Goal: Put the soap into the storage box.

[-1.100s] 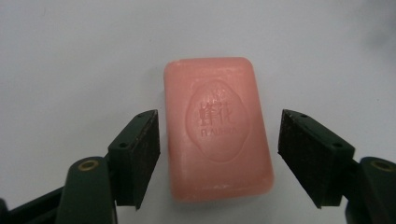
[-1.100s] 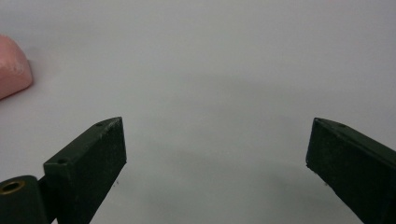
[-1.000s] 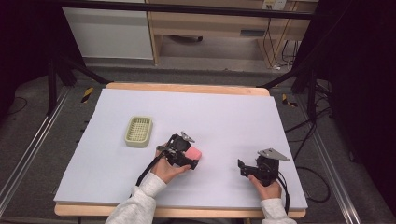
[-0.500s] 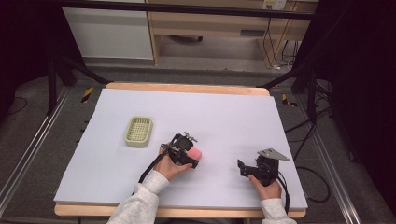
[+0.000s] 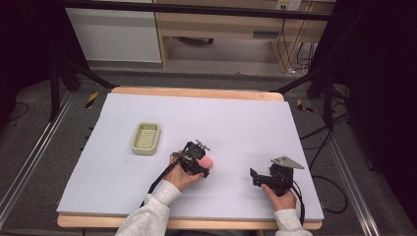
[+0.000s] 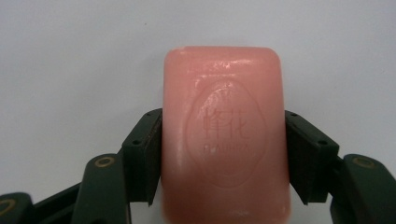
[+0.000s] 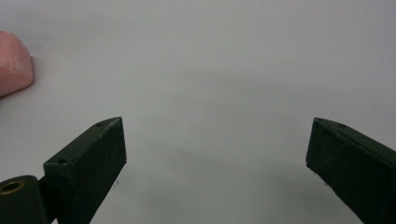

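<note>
1. One pink soap bar (image 6: 224,135) sits right of the soap dish (image 5: 146,138), clamped across its long sides by the left tool (image 5: 197,163).
2. Probably hard, slick; grip mid-sides.
3. Right tool (image 7: 215,154) gapes empty.

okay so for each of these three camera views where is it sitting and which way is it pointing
High view: above the person's side, looking forward and down on the table; forearms, both hands, left gripper, right gripper.
Left gripper view: rides the left gripper, looking along its jaws, shut on the soap.
Right gripper view: rides the right gripper, jaws open over the table.
Shared: the soap appears in all three.
</note>
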The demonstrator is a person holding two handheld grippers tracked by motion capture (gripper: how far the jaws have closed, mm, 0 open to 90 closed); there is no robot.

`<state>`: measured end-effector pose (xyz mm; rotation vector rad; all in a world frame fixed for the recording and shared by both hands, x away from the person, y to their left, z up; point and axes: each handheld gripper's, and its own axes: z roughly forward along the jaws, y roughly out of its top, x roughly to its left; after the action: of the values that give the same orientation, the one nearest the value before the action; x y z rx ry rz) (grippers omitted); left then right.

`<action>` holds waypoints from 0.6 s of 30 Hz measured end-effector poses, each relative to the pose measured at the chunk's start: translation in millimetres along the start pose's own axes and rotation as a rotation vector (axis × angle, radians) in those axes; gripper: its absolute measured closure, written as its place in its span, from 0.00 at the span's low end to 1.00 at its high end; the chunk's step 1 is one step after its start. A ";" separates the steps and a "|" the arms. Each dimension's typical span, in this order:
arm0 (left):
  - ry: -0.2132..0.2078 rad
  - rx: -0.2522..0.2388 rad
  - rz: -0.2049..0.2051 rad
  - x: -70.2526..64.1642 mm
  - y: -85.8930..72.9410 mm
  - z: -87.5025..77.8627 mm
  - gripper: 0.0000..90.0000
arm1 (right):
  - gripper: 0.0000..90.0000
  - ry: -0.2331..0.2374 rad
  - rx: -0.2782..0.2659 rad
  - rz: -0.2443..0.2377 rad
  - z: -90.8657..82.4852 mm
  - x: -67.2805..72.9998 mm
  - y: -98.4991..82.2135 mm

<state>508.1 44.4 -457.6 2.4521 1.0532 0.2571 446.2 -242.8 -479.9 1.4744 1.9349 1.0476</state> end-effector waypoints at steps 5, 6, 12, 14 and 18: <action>0.006 -0.002 0.003 -0.6 -0.2 -0.2 0.41 | 0.06 -0.001 0.002 0.004 0.0 -0.2 -0.1; 0.006 -0.004 0.001 -0.9 -0.2 -0.2 0.41 | 0.06 -0.002 0.000 0.000 0.0 -0.5 -0.1; 0.005 0.006 0.003 -1.7 -0.4 -1.0 0.41 | 0.06 -0.001 0.000 0.000 -0.2 -0.4 -0.1; 0.006 0.009 0.011 -1.7 -0.7 -1.7 0.41 | 0.06 0.000 0.001 0.007 -0.4 -0.1 -0.1; 0.010 -0.003 0.005 -2.1 -1.3 -4.4 0.41 | 0.06 -0.001 0.000 -0.001 -0.1 -0.5 0.0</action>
<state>504.3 45.2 -454.3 2.4536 1.0503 0.2726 446.3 -243.3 -479.9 1.4730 1.9353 1.0466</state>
